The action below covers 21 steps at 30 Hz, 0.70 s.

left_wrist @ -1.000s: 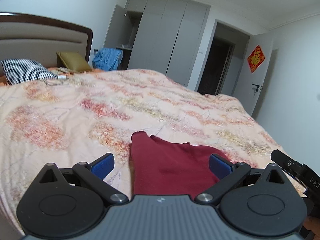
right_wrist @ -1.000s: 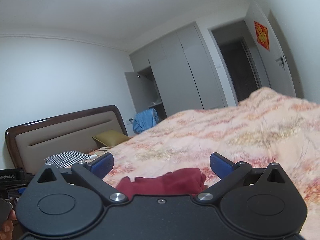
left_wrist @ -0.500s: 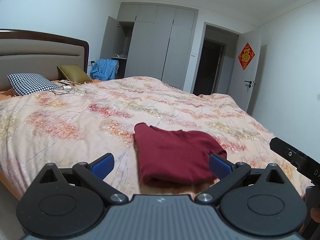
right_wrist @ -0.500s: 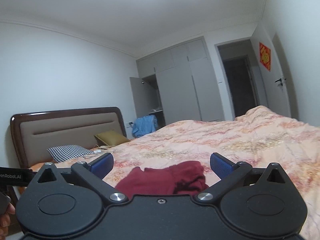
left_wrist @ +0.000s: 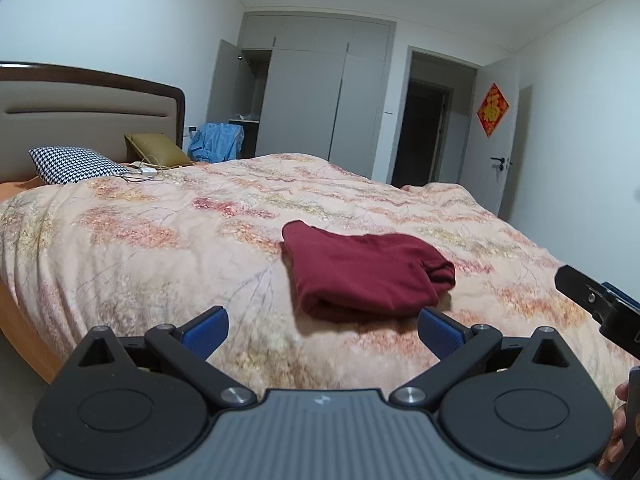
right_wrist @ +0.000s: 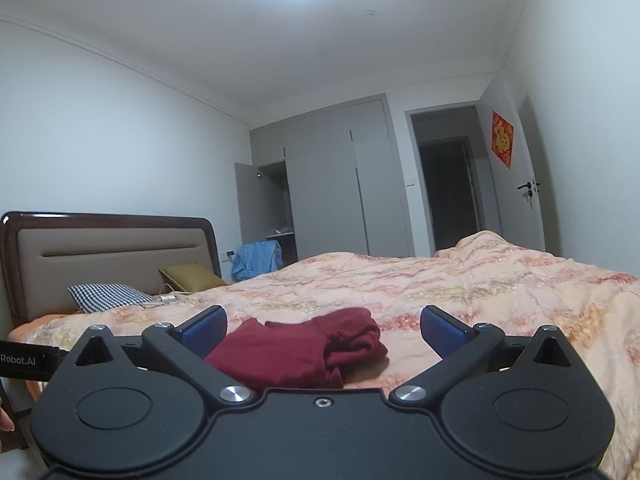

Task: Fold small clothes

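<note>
A dark red garment (left_wrist: 366, 274) lies folded in a compact bundle on the floral bedspread (left_wrist: 160, 232) near the bed's front edge. It also shows in the right wrist view (right_wrist: 298, 350). My left gripper (left_wrist: 322, 332) is open and empty, held back from the garment and a little above the bed. My right gripper (right_wrist: 322, 330) is open and empty, also behind the garment. The right gripper's body shows at the right edge of the left wrist view (left_wrist: 600, 300).
A houndstooth pillow (left_wrist: 76, 164) and an olive cushion (left_wrist: 158, 148) lie by the headboard (left_wrist: 80, 108), with a white cable (left_wrist: 146, 172) near them. Blue clothing (left_wrist: 216, 142) hangs by the grey wardrobe (left_wrist: 320, 96). A doorway (left_wrist: 424, 136) is beyond the bed.
Both grippers have pulled back and away from the red garment, which now lies free on the bed and looks smaller and farther off. Both stayed open.
</note>
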Each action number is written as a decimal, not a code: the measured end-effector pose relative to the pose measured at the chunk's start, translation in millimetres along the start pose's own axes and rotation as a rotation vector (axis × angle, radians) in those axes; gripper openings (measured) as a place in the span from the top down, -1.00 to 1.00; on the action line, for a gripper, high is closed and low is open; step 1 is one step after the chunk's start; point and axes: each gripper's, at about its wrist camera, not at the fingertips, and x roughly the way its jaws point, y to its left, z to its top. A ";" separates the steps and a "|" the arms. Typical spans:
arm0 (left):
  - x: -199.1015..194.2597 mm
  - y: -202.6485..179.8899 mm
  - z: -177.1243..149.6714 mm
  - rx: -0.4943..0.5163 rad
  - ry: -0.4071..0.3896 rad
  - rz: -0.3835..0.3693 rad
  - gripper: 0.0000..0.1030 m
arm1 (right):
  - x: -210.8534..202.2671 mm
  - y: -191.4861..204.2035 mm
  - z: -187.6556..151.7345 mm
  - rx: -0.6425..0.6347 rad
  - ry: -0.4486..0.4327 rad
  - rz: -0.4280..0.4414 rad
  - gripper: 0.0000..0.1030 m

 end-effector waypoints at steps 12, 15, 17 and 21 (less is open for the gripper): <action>2.3 10.0 -36.0 -0.015 0.014 0.042 -1.00 | 1.7 11.5 -36.4 -0.106 0.036 -0.046 -0.99; 4.6 13.1 -38.4 -0.022 0.021 0.045 -1.00 | 3.7 11.6 -39.5 -0.104 0.044 -0.044 -0.99; 5.2 13.2 -39.5 -0.021 0.024 0.044 -1.00 | 5.5 10.9 -39.0 -0.099 0.053 -0.049 -0.99; 6.5 13.0 -39.7 -0.021 0.030 0.041 -1.00 | 5.5 9.4 -39.2 -0.089 0.057 -0.055 -0.99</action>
